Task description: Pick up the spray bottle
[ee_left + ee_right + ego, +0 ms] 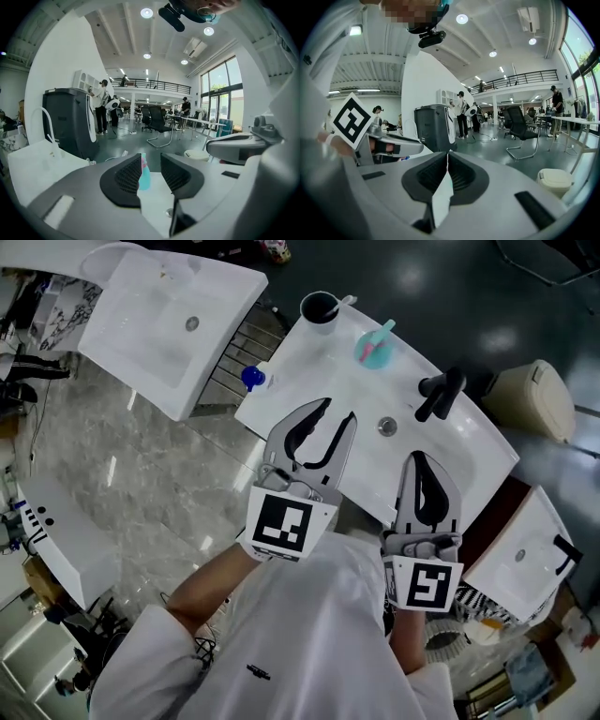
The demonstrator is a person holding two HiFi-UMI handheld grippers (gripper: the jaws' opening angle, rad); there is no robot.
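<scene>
Spray btl [375, 348]: teal body, pink top, on sink [319, 371]. L claw [337, 411] apart; R claw [419, 460] closed.

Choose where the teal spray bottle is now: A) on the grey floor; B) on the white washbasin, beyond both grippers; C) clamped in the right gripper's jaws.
B: the spray bottle sits on the washbasin, ahead of the left gripper and the right gripper, touched by neither.

The head view looks steeply down from overhead, close over the white worktop [309, 362], with the left tool [337, 413] and right tool [419, 460] at lower centre. Each gripper view sits low behind its own jaws, facing level out past the worktop. Both share the office chair [157, 123] and dark bin [65, 122] left of centre.
</scene>
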